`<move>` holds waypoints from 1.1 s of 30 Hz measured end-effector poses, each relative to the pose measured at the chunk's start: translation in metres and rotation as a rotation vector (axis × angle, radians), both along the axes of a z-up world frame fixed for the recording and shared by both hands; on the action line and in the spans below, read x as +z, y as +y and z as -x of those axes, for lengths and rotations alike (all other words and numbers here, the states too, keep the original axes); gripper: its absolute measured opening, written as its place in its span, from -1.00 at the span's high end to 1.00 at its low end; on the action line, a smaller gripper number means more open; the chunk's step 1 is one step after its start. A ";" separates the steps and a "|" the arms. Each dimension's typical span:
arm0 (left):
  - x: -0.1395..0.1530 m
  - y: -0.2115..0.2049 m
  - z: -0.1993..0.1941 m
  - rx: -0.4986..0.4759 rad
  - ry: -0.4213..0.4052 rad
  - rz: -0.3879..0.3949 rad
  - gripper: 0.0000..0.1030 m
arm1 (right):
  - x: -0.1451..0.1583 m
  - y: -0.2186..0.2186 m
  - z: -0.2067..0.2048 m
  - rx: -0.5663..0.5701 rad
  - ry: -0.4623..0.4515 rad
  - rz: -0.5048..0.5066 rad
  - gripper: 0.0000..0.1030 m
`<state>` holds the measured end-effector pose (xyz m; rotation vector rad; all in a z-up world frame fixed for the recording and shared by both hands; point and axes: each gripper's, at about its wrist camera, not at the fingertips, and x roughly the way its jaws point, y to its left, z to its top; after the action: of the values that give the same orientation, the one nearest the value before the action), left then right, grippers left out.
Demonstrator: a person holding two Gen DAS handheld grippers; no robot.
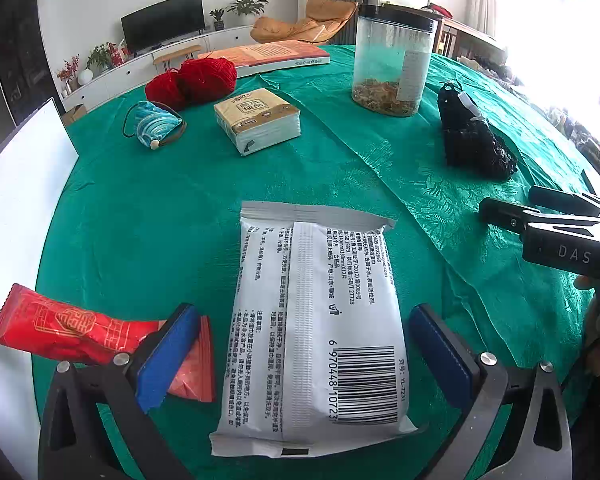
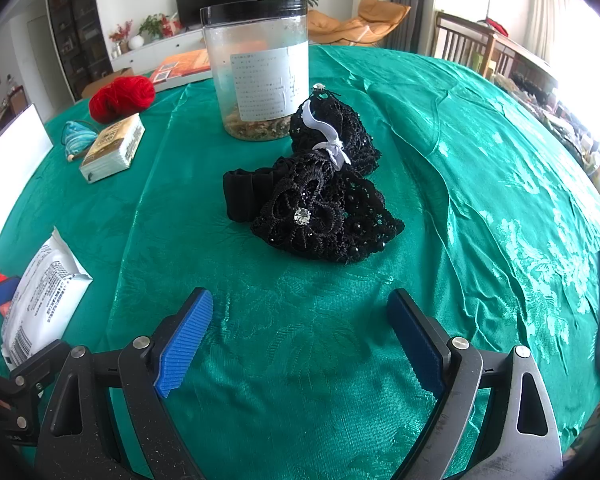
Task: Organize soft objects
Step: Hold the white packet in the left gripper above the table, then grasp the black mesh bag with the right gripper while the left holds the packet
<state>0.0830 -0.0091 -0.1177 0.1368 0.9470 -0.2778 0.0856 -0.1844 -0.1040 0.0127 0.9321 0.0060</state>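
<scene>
A white wet-wipe pack (image 1: 312, 320) lies flat on the green tablecloth (image 1: 140, 216), barcode side up. My left gripper (image 1: 304, 314) is open wide around it, and neither blue pad presses on it. A red packet (image 1: 60, 328) lies just left of the left pad. In the right wrist view my right gripper (image 2: 300, 298) stands open over bare cloth with nothing between its fingers. A heap of black lace fabric (image 2: 324, 200) lies a short way ahead of it. The white pack (image 2: 40, 292) shows at that view's left edge.
Further back stand a clear jar with a black lid (image 1: 392, 64), a tissue pack (image 1: 258, 122), red yarn (image 1: 192, 80), a blue pouch (image 1: 154, 124) and a book (image 1: 268, 54). A white board (image 1: 24, 184) lies at the table's left edge. The right gripper (image 1: 508, 200) enters from the right.
</scene>
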 end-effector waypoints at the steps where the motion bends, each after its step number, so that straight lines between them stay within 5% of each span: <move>1: 0.000 0.000 0.000 0.000 0.000 0.000 -1.00 | 0.000 0.000 0.000 0.000 0.000 0.000 -0.77; 33: 0.001 0.000 -0.002 -0.007 0.023 -0.008 -1.00 | 0.000 -0.001 0.001 -0.002 0.000 -0.001 -0.77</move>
<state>0.0853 -0.0092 -0.1171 0.1450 0.9712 -0.2827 0.0851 -0.1851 -0.1039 0.0146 0.9320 0.0041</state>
